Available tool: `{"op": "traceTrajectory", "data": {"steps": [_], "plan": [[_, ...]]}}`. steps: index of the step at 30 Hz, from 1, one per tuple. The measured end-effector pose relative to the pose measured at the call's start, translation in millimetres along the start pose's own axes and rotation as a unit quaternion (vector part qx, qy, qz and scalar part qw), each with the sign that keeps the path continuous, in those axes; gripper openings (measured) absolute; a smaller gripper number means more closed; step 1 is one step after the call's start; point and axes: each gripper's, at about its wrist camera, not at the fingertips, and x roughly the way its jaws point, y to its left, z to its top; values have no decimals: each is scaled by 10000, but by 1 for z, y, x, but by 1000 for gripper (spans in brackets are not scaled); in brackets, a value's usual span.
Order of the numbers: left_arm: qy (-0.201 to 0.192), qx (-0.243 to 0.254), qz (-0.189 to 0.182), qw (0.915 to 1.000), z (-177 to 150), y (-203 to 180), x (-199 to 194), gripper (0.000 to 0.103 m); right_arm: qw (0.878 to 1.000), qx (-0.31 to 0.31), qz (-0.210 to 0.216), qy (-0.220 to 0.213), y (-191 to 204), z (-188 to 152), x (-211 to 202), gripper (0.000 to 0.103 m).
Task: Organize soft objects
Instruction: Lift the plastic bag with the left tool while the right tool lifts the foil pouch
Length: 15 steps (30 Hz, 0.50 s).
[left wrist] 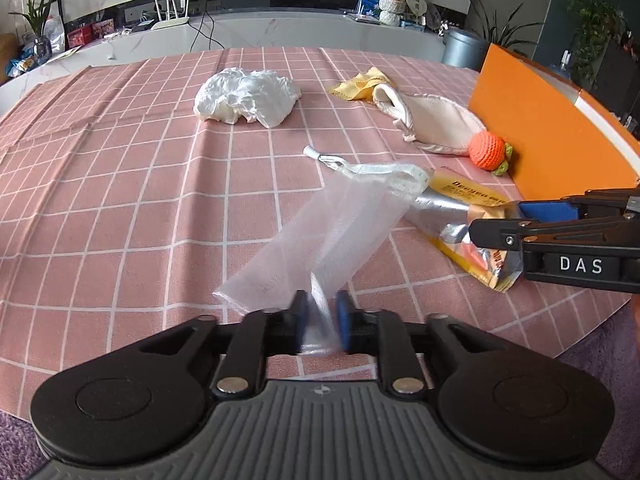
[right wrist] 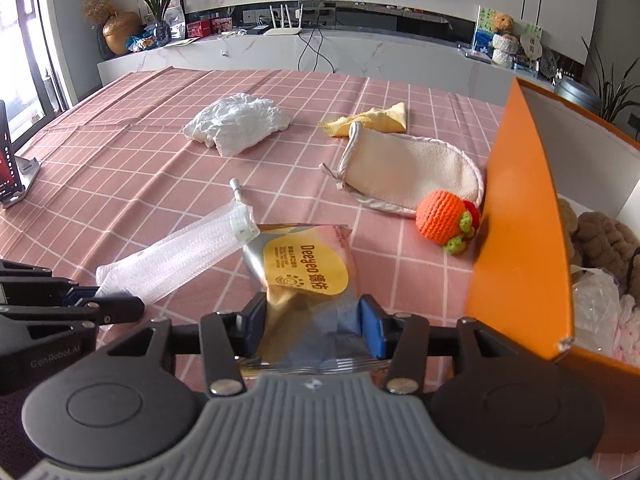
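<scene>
My left gripper (left wrist: 322, 322) is shut on the near end of a white mesh bag (left wrist: 332, 224), which stretches away across the pink checked tablecloth (left wrist: 120, 200). My right gripper (right wrist: 314, 322) is shut on the near end of a silver and yellow foil packet (right wrist: 306, 268); the packet also shows in the left wrist view (left wrist: 460, 208). The mesh bag (right wrist: 180, 256) lies left of the packet, its far end touching it. An orange crocheted ball (right wrist: 444, 218) lies against the orange box (right wrist: 520, 216).
A crumpled white cloth (right wrist: 236, 122), a yellow cloth (right wrist: 372, 120) and a cream mitt (right wrist: 408, 170) lie farther back. The orange box at the right holds brown knitted and white soft items (right wrist: 600, 248). A phone on a stand (right wrist: 8, 160) is at the left edge.
</scene>
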Motion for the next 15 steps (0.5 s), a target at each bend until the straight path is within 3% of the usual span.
{"op": "traceTrajectory", "data": {"steps": [1, 3, 8, 15], "plan": [[-30, 3, -20, 10000, 0, 0, -1, 58, 10000, -23, -5, -31, 0, 0, -1, 52], [-136, 12, -53, 9999, 0, 0, -6, 84, 10000, -29, 29, -77, -1, -1, -5, 59], [-383, -3, -117, 9992, 7, 7, -17, 90, 9996, -111, 115, -251, -1, 2, -13, 64], [-272, 339, -32, 9991, 23, 16, -3, 93, 9992, -234, 220, -245, 0, 6, -9, 75]]}}
